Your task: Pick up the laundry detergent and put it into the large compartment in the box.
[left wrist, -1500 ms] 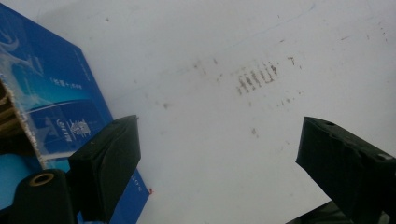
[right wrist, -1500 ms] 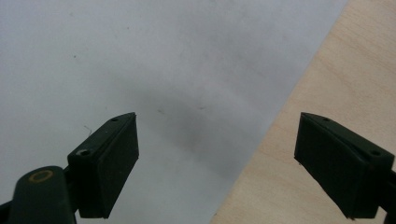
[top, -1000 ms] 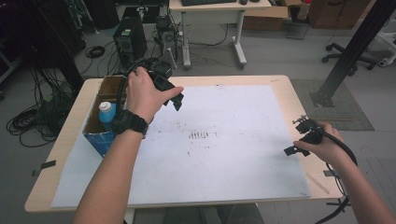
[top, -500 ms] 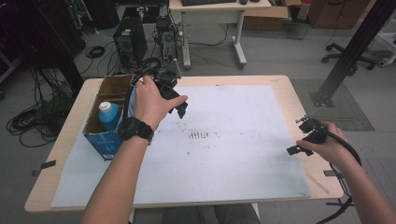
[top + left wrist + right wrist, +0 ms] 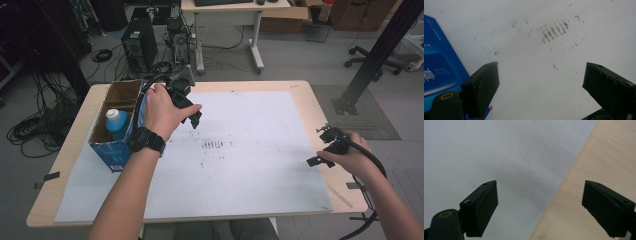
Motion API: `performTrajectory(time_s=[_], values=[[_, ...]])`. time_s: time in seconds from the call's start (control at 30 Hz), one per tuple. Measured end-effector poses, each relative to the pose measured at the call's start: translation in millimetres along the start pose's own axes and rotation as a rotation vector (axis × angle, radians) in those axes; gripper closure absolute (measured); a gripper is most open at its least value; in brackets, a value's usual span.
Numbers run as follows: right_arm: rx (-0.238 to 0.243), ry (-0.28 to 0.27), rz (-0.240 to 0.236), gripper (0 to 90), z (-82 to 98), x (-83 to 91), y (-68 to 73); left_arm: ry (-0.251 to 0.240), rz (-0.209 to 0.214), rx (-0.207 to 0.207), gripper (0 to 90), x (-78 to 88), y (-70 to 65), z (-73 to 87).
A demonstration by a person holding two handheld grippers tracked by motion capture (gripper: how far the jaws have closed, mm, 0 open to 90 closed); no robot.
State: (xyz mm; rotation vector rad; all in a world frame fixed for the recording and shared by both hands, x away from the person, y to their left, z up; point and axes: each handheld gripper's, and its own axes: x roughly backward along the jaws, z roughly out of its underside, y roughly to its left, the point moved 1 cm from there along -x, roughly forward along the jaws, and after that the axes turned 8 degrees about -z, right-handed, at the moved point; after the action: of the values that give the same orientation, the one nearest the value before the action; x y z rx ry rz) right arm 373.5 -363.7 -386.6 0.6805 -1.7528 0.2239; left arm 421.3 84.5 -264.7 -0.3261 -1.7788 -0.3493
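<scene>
My left gripper (image 5: 196, 116) is held in a hand above the white paper sheet (image 5: 240, 165), just right of the blue cardboard box (image 5: 116, 155). In the left gripper view its jaws (image 5: 541, 72) stand wide apart with nothing between them, and the blue box (image 5: 439, 65) is at the left. A bottle (image 5: 116, 120) with a pale cap stands inside the box. My right gripper (image 5: 318, 147) hovers near the sheet's right edge. Its jaws (image 5: 540, 192) are open and empty over the line where paper meets the wooden table (image 5: 599, 157).
Dark smudge marks (image 5: 215, 146) sit in the middle of the sheet, also seen as smudge marks (image 5: 554, 30) ahead of the left jaws. The table edge (image 5: 345, 200) is close to the right hand. Beyond the table are computer towers (image 5: 136, 45), cables and a desk.
The left hand has drifted slightly right and nearer over the sheet, away from the box. The right hand has kept still. Both pairs of jaws stay open.
</scene>
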Motion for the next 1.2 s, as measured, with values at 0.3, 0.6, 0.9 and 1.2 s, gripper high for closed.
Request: performTrajectory(time_s=[0.3, 0.6, 0.9, 1.2], values=[[0.002, 0.003, 0.0, 13.3, -0.1, -0.7, 0.9, -0.001, 0.008, -0.007, 13.7, 0.3, -3.7, -0.4], [-0.001, 0.005, -0.001, 13.3, 0.7, -1.9, 1.0, 0.002, 0.002, 0.003, 13.3, -1.5, -0.7, 1.4], [0.004, 0.007, -0.001, 13.2, -1.0, -2.5, 2.9, 0.004, 0.012, -0.001, 13.3, -3.1, 0.2, 3.3], [0.004, 0.01, 0.0, 13.2, -0.9, -3.1, 3.8, 0.006, 0.012, -0.001, 13.2, -4.0, 0.6, 4.4]])
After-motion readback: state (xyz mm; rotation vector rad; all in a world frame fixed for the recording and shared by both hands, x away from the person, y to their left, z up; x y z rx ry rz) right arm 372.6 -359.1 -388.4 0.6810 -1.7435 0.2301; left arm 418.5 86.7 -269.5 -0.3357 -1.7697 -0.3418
